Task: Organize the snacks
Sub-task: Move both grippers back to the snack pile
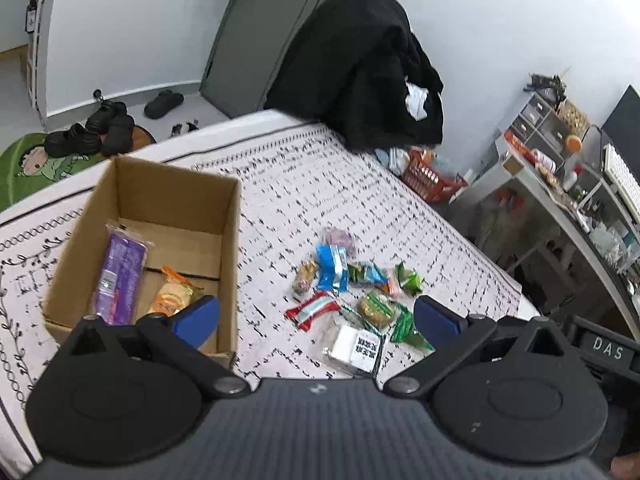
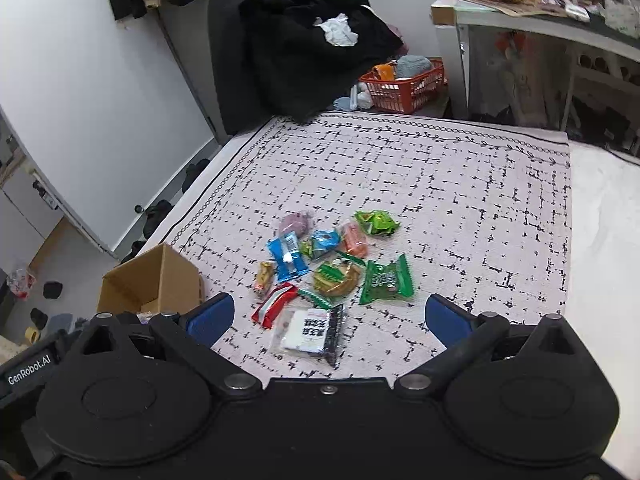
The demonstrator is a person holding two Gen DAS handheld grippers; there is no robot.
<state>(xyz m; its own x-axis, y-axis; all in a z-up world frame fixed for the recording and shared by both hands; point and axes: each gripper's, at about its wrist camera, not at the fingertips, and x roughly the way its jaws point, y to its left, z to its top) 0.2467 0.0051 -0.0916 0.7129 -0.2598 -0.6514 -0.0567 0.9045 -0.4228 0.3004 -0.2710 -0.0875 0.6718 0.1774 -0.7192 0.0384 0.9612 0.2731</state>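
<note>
L claw [image 1: 316,318]: wide, empty
R claw [image 2: 329,318]: wide, empty
Risk: snack pile [image 2: 332,268] overlaps, may pinch two packs or slip before box [image 1: 230,240]

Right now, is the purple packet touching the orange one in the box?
Apart. The left wrist view shows bare cardboard between the purple packet and the orange packet.

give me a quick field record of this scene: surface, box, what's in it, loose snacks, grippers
surface: patterned cloth
box: open cardboard box, left of the pile
in box: purple packet, orange packet
loose snacks: pile on the cloth, including blue packet, green packet, red packet, clear-wrapped white packet
left gripper: open, holds nothing
right gripper: open, holds nothing
</note>
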